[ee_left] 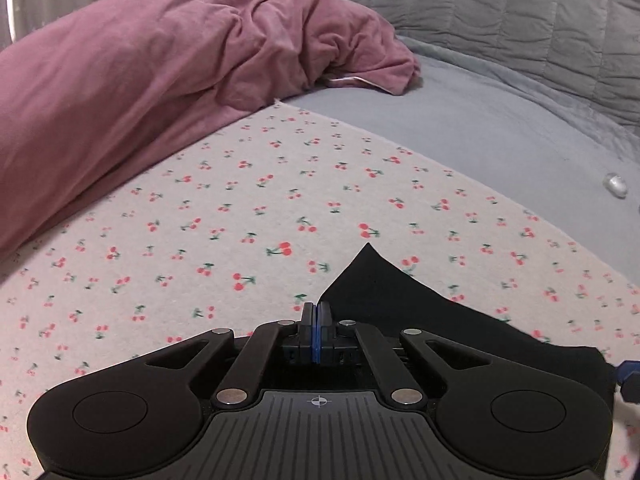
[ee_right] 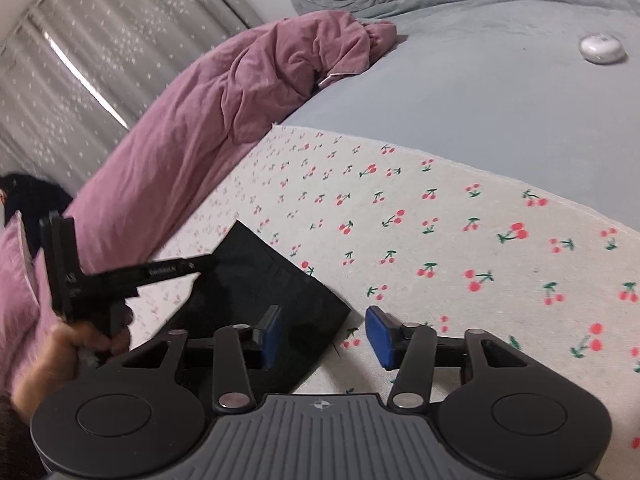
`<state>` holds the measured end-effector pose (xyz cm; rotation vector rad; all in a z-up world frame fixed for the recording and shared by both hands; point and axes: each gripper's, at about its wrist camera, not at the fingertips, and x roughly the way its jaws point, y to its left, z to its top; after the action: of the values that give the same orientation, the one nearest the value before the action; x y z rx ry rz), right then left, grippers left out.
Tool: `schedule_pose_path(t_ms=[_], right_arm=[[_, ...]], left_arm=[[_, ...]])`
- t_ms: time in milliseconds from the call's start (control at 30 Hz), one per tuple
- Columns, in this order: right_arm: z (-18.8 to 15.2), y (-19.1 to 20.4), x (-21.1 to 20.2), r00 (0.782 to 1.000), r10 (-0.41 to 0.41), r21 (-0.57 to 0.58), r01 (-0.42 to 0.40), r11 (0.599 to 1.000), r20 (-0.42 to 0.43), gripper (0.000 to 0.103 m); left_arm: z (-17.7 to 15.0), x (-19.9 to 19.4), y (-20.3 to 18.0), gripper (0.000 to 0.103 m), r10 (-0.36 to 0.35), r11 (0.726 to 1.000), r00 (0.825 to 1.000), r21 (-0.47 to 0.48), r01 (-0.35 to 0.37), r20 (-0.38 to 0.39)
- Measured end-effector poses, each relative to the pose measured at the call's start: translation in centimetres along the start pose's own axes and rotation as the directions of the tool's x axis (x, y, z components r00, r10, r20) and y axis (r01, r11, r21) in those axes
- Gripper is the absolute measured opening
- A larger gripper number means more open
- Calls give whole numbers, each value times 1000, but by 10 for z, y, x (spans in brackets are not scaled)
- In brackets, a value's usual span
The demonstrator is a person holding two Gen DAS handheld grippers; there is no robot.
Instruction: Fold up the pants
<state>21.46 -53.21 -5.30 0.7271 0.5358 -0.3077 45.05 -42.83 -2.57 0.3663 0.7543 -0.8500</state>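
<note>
The black pants (ee_left: 384, 292) lie on a cherry-print cloth (ee_left: 240, 208), showing as a dark pointed fold just right of my left gripper (ee_left: 316, 312), which is shut with its blue pads pressed together at the pants' edge; whether cloth is pinched between them is hidden. In the right wrist view the pants (ee_right: 256, 280) are a flat black folded piece, and my right gripper (ee_right: 324, 332) is open, its fingers either side of the pants' near right corner. The left gripper (ee_right: 92, 276) and the hand holding it show at the left, over the pants' far side.
A bunched mauve duvet (ee_left: 140, 72) lies along the left and back. Blue-grey bedsheet (ee_left: 500, 120) and a quilted grey headboard (ee_left: 520, 12) are at the right back. A small white round object (ee_right: 602, 49) rests on the sheet. Curtains (ee_right: 80, 60) hang at the left.
</note>
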Motion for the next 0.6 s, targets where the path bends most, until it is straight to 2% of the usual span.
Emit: schedule_pose_path(t_ms=[133, 233, 300, 367, 467, 533, 600], right_arm=[[0, -2, 4, 1000, 1, 14, -1, 1000, 30, 47], [-3, -2, 9, 998, 29, 21, -30, 999, 49, 35], [-5, -1, 15, 998, 62, 25, -63, 998, 30, 4], [-5, 1, 12, 998, 48, 19, -49, 999, 33, 4], [-1, 9, -5, 994, 57, -14, -56, 998, 93, 4], [1, 15, -16, 990, 47, -46, -41, 998, 134, 4], [2, 19, -18, 990, 7, -65, 2, 998, 139, 4]], left_arm=[[0, 3, 4, 0, 38, 999, 999, -2, -38, 23], [0, 5, 6, 0, 24, 1000, 999, -11, -24, 22], [-1, 5, 4, 0, 30, 1000, 999, 2, -30, 25], [1, 2, 2, 0, 36, 999, 998, 15, -37, 42], [7, -11, 0, 0, 21, 999, 994, 32, -24, 103], [10, -20, -3, 0, 2, 997, 986, 70, -14, 167], [11, -23, -2, 0, -26, 997, 977, 73, 10, 211]])
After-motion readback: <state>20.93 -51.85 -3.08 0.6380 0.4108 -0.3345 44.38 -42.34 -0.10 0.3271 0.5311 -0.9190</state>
